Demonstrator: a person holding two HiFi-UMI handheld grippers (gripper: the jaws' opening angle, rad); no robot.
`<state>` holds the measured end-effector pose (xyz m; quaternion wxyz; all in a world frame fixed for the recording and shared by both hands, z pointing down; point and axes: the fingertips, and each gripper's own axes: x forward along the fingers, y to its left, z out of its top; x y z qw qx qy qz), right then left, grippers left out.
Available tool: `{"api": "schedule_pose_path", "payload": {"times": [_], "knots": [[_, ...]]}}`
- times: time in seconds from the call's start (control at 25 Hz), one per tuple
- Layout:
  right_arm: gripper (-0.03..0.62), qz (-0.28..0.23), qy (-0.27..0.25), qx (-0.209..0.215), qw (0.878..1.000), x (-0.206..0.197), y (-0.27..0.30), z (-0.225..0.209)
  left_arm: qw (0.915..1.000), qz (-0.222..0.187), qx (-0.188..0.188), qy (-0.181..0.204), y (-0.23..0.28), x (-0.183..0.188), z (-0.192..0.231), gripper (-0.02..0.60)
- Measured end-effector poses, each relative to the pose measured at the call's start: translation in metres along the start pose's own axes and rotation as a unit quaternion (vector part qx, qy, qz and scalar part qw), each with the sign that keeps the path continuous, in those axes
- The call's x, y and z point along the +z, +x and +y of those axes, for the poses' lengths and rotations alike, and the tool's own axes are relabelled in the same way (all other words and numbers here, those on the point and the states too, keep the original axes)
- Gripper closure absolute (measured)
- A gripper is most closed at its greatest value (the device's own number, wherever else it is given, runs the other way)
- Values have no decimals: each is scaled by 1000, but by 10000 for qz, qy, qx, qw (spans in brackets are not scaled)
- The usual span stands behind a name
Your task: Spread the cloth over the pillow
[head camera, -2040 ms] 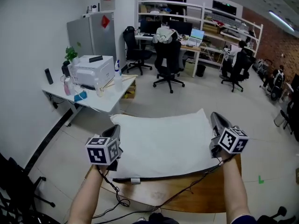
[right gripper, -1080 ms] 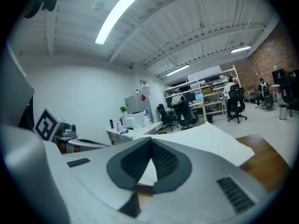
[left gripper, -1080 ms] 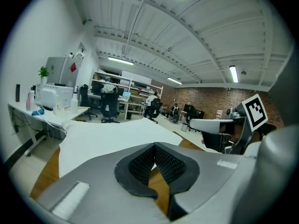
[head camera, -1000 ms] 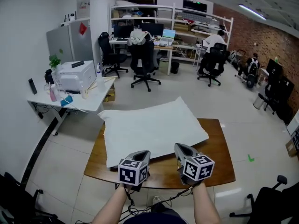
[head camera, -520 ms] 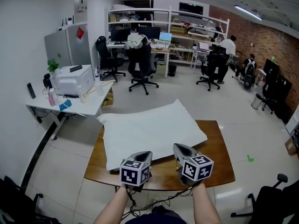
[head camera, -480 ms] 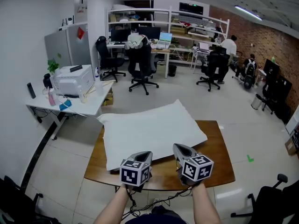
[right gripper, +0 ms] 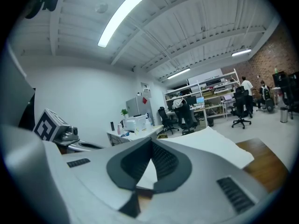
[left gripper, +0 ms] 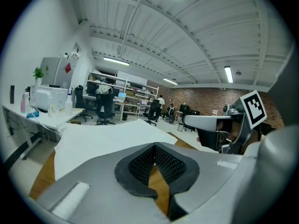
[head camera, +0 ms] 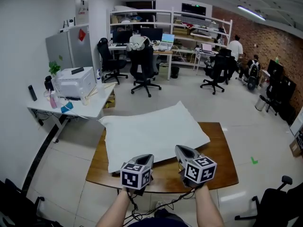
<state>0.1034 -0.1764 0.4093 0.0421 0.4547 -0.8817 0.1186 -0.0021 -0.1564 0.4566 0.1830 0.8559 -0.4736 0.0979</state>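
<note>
A white cloth [head camera: 151, 132] lies spread flat over the pillow on the brown wooden table [head camera: 215, 162], with its corners hanging past the table's far edge. The pillow itself is hidden under it. My left gripper [head camera: 143, 159] and right gripper [head camera: 182, 150] hover side by side over the table's near edge, a little short of the cloth. Both are shut with nothing between the jaws. The cloth [left gripper: 100, 136] stretches ahead in the left gripper view, and the cloth [right gripper: 205, 141] shows again in the right gripper view.
A white side table [head camera: 71, 109] with a printer [head camera: 73, 82] and bottles stands at the left. Black office chairs [head camera: 144, 65] and desks with people at them fill the back of the room. A black cable [head camera: 161, 207] dangles under the table's near edge.
Two seconds ago the grippers were wide apart at the cloth's near corners; they have since drawn back and come together at the near edge. Over the last second nothing on the table has moved.
</note>
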Motion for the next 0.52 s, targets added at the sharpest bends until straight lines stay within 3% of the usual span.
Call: {"api": "schedule_pose_path", "payload": {"times": [0.52], "knots": [[589,-17,56,-75,10000,-5,-13,-2,10000,26,-54,47,-2,-2,-11,572]]}}
